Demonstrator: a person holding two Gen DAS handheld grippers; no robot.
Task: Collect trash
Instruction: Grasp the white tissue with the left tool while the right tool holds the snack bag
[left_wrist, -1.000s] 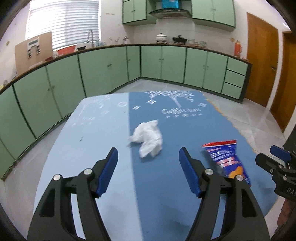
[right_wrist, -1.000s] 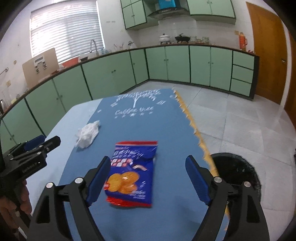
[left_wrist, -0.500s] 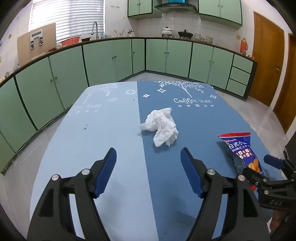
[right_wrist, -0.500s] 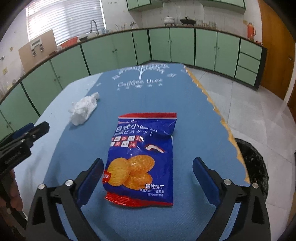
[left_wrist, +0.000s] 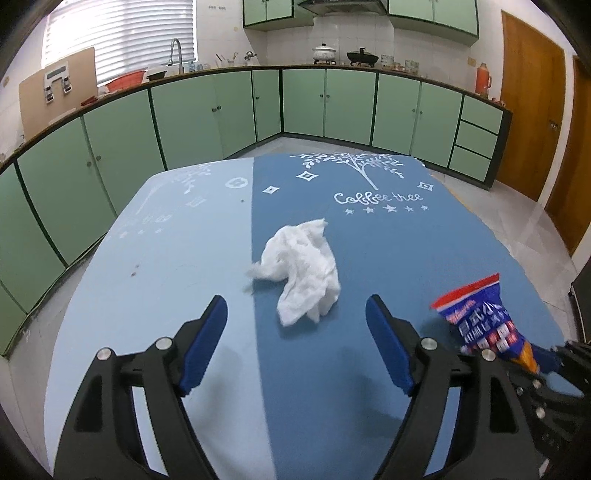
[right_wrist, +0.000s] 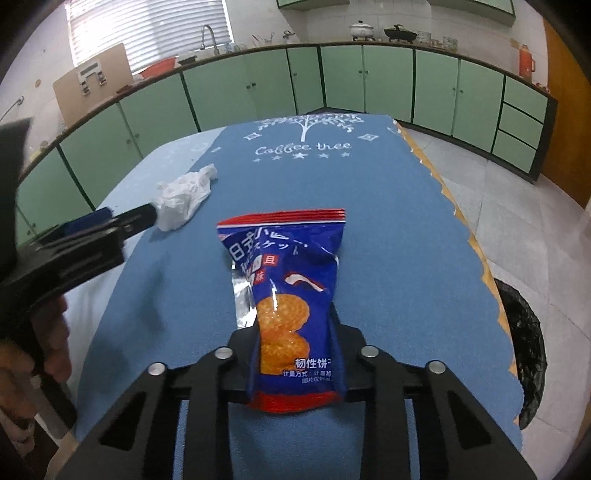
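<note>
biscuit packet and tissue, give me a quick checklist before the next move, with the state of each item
1. Right gripper shut on the biscuit packet: ok; its jaws have just been closing and pinch the packet's lower half.
2. Packet clear of the table: cannot tell.
3. Bin reachable: ok, black-lined, on the floor beside the table's right edge.
4. Left gripper open: ok, jaws have just been opening.
5. Tissue between the left jaws: not ok, it lies just ahead of the tips.

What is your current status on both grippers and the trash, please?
Right gripper just closed, shut on biscuit packet. Left gripper open, crumpled tissue just ahead of its fingertips. Black-lined bin beside table; path clear.
</note>
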